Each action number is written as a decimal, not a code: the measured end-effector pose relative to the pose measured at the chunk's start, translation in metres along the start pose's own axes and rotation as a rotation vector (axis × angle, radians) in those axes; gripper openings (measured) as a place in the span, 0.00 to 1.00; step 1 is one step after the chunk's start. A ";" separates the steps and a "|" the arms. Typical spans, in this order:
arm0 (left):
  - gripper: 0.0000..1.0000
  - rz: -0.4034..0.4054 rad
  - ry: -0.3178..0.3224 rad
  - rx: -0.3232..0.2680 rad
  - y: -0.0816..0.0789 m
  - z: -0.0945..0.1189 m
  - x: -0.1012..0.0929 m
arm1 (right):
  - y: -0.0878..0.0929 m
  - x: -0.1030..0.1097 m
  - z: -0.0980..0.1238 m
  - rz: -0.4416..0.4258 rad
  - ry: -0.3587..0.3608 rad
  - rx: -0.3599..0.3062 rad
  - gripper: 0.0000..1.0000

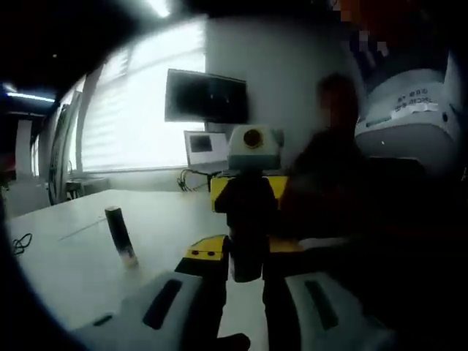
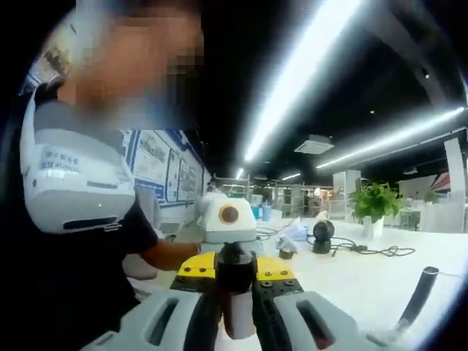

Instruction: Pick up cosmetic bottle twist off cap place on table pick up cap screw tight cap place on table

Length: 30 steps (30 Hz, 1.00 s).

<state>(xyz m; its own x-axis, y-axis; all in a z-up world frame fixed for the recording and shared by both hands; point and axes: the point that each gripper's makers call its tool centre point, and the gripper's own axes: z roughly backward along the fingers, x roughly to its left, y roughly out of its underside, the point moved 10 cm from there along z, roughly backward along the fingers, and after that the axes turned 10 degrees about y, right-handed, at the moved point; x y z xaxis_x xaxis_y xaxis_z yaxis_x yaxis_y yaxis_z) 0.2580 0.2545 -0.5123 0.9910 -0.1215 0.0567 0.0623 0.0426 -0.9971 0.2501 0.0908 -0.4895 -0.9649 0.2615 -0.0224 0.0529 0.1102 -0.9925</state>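
Note:
The cosmetic bottle is dark with a paler lower end and is held off the white table. My left gripper is shut on it with its yellow-tipped jaws. Facing it from beyond, the right gripper holds the same bottle. In the right gripper view the bottle stands between my right gripper's shut jaws, with the left gripper just behind it. I cannot tell which gripper has the cap end. A slim dark tube stands alone on the table, also seen as the tube at the right.
A person in a dark shirt stands close behind the grippers. A wall screen and a laptop are at the table's far end. A cable lies at the left. A round black device, cords and a plant sit farther back.

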 end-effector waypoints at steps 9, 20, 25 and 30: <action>0.08 0.001 0.056 -0.004 -0.002 -0.001 0.001 | -0.001 -0.004 -0.002 -0.050 -0.075 -0.004 0.11; 0.08 -0.005 0.058 -0.004 -0.001 -0.002 0.001 | 0.000 -0.008 -0.003 -0.053 -0.113 0.000 0.12; 0.08 -0.005 0.079 0.003 0.000 -0.003 -0.002 | 0.002 -0.005 -0.002 -0.066 -0.148 0.005 0.12; 0.08 0.002 0.117 -0.002 0.000 -0.005 -0.004 | 0.001 -0.006 -0.001 -0.089 -0.195 0.009 0.12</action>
<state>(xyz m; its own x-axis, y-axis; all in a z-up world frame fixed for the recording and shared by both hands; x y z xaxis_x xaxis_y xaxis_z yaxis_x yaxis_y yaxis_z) 0.2536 0.2496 -0.5125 0.9703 -0.2368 0.0488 0.0602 0.0413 -0.9973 0.2561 0.0905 -0.4904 -0.9972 0.0611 0.0433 -0.0360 0.1156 -0.9926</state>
